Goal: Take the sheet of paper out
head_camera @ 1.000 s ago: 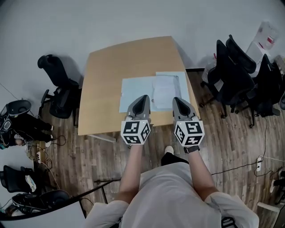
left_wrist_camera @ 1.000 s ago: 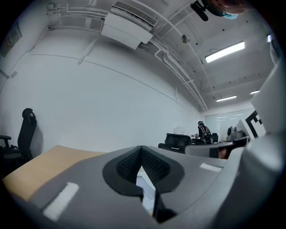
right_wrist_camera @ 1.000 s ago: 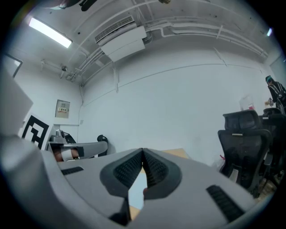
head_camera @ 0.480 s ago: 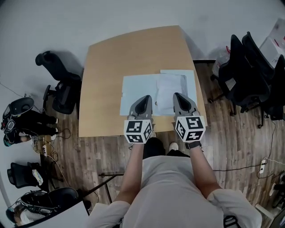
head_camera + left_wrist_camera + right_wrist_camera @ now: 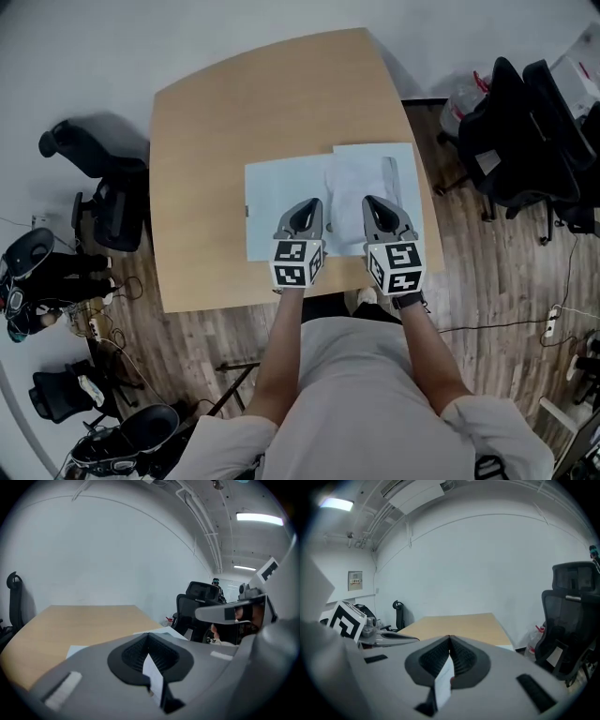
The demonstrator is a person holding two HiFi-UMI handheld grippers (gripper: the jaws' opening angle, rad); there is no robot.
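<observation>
Sheet of paper [image 5: 359, 178] at 12 o'clock on the tabletop [image 5: 234, 112]; left gripper [image 5: 305, 208] and right gripper [image 5: 376, 204], clenched empty, have dropped toward it, approach underway

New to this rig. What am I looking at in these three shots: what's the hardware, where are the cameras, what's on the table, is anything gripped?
There is no robot arm here: a person holds a two-jaw gripper in each hand. The head view comes from a camera on the person's head, looking steeply down. It shows the left gripper at its left and the right gripper beside it. The marker cubes are part of the grippers. The other two views come from cameras riding on each gripper, looking along its jaws. On the wooden table lies a pale blue sheet or folder, with a whiter sheet overlapping its right side. Both grippers have their jaws together and hold nothing.
</observation>
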